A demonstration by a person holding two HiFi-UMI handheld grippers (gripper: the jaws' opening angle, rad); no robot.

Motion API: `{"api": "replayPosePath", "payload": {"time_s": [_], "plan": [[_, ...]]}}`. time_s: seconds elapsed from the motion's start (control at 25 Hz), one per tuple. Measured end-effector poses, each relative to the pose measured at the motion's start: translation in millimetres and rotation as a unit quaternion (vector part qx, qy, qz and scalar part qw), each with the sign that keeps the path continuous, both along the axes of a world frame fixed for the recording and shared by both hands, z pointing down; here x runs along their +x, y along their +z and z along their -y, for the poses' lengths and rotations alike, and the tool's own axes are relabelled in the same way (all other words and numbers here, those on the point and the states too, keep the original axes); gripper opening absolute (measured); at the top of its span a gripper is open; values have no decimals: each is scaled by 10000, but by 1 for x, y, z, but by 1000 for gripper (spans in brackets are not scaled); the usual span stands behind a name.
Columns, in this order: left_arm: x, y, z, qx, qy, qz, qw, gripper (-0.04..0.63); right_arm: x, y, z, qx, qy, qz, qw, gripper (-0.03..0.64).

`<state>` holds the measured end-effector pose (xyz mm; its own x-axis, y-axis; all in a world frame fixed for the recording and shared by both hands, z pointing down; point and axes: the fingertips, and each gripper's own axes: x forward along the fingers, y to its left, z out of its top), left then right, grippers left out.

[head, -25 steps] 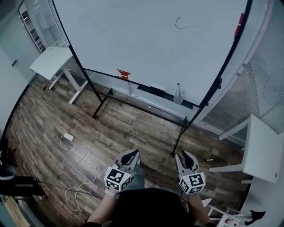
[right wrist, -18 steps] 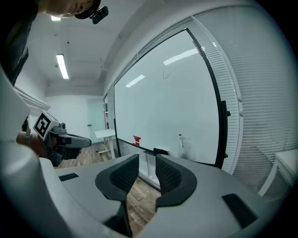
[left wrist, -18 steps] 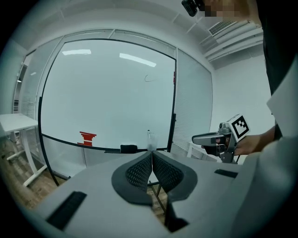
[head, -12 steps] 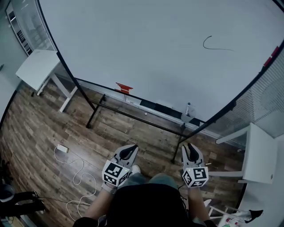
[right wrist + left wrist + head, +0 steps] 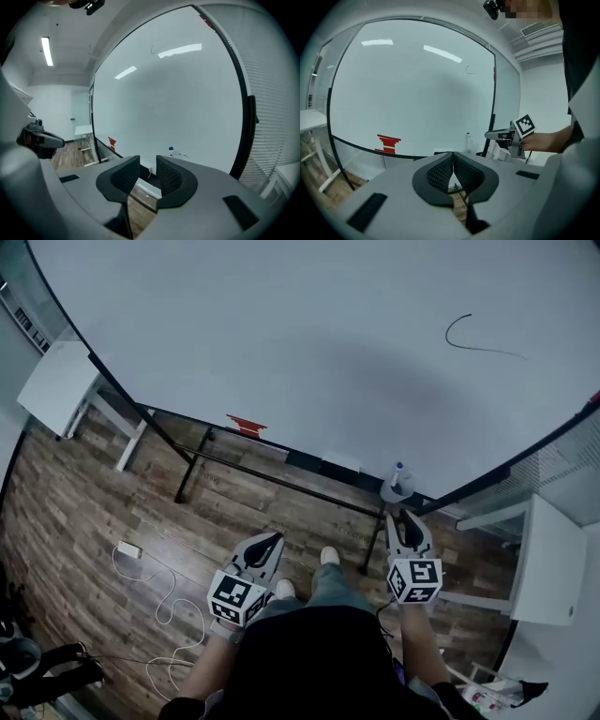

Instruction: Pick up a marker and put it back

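Nothing is done yet: the marker (image 5: 398, 469) stands upright at the lower edge of the whiteboard (image 5: 281, 343) (blue cap up). The right tool (image 5: 405, 516), released and empty, hangs just below that edge. The left tool (image 5: 274, 538) is clenched on nothing. Both the pick-up and the return remain.

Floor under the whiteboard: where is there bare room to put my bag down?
The wooden floor is bare between the whiteboard's black stand leg and the person's shoe. It is bare too left of that leg, up to the white table. Lower left is crowded: the white cable loops there.
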<state>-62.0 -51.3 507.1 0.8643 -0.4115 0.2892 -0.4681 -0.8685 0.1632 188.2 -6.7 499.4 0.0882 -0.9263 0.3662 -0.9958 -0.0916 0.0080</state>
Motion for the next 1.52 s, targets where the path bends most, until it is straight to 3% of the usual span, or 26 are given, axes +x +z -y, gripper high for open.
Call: {"api": "replayPosePath", "payload": {"time_s": [0.32,0.68,1.08,1.24,1.52], "plan": [[47,11,41,-192,-174,175,9995,21,55,30,55,-443,-226,-121,9987,118],[79,18,61,-228,-91,271,9993,20,80,57,89,-865,-280,-248,9956,118],[80,25,72,-377,-237,340,9984,20,86,62,99,-1061,-293,-417,9931,94],[77,22,78,-334,-332,307,9984,21,82,52,101,-1048,-403,-442,9927,94],[61,6,90,-73,-778,168,9968,20,68,10,120,-883,-715,-918,9893,94]]}}
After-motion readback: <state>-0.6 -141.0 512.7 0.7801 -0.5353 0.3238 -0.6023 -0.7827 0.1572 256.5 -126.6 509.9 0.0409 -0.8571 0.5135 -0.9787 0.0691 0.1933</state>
